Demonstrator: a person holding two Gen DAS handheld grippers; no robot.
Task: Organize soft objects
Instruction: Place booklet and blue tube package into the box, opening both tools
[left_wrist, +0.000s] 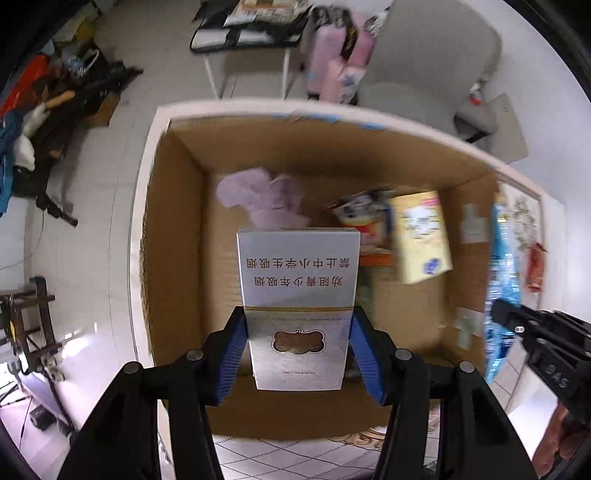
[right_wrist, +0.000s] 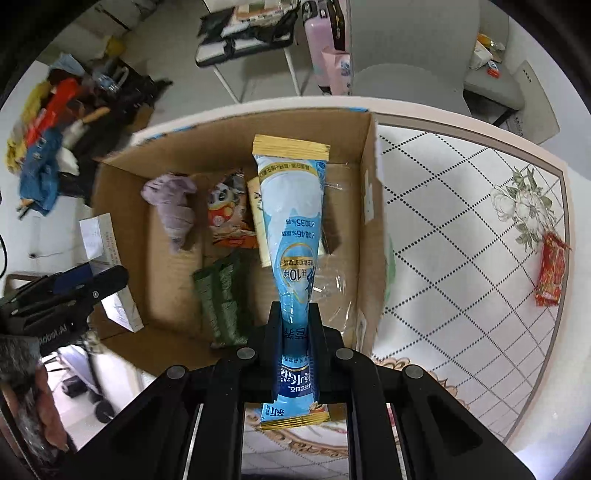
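The left gripper (left_wrist: 298, 343) pinches a white carton (left_wrist: 297, 291) by its lower end, the blue pads (left_wrist: 236, 354) pressed against both long sides. The carton bears red Chinese print and a gold emblem, and it hangs over the open cardboard box (left_wrist: 177, 229), near the box's left wall. In the right wrist view the same carton (right_wrist: 107, 273) shows at the box's left rim with the left gripper (right_wrist: 92, 284) beside it.

The right gripper (right_wrist: 295, 325) is closed on a long blue and white sachet pack (right_wrist: 291, 221) with gold crimped ends, squeezed narrow where the black fingers (right_wrist: 273, 332) meet it. The pack's far end reaches out over the box interior, above the right half of the floor. From the left wrist view this pack (left_wrist: 502, 280) appears as a blurred blue strip at the box's right wall, with the right gripper (left_wrist: 517, 325) below it.

Inside the cardboard box (right_wrist: 369, 206) lie a lilac plush cloth (right_wrist: 171, 206) toward the far left, a snack bag with a panda face (right_wrist: 227, 214) next to it, a pale yellow packet (right_wrist: 258, 225) partly under the blue pack, and a dark green packet (right_wrist: 218, 299) nearer the camera. A sheet of clear film (right_wrist: 336, 280) lies on the floor by the right wall.

The box sits on a counter (right_wrist: 461, 229) covered by a white quilted cloth with a flower print. A red wrapped sweet (right_wrist: 552, 273) lies on the cloth, well apart from the box.
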